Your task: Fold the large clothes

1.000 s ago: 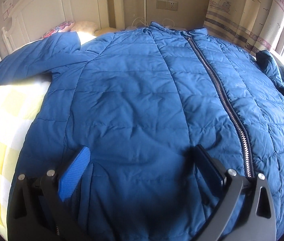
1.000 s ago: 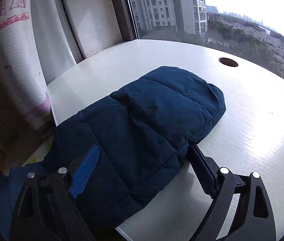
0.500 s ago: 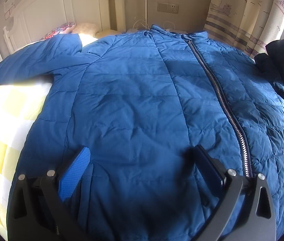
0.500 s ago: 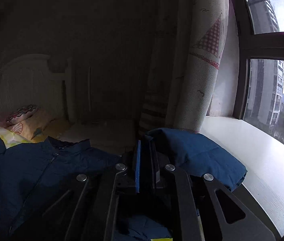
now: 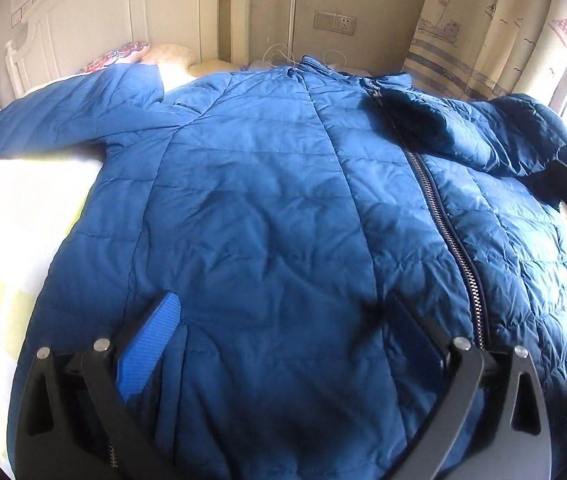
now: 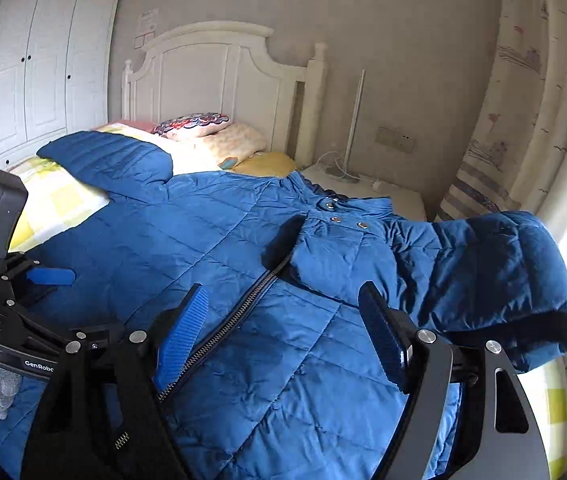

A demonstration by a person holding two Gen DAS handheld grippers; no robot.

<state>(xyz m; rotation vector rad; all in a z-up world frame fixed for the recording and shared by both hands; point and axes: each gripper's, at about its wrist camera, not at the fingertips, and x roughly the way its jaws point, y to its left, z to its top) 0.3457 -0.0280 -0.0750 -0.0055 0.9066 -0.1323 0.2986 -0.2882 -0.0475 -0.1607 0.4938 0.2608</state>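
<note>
Right claw (image 6: pixel 283 336) opening, pads apart, nothing between them; hovering over the jacket (image 6: pixel 211 240) by the zip (image 6: pixel 243 304). A second ago poised over the sleeve out on the windowsill, then clamped shut mid-swing, now let go. Sleeve (image 6: pixel 483 264) brought in and dropped across the chest, cuff end bunched and partly overhanging the bed's window side rather than lying flat. Left claw (image 5: pixel 283 336) unmoved, pads apart, resting on the hem, pinning but not gripping. Jacket spread front-up on the bed (image 5: pixel 15 216), zipped, other sleeve (image 5: pixel 71 120) out toward the pillow (image 6: pixel 195 122). Likely one sleeve fold roughly done, needing smoothing; far sleeve next.
</note>
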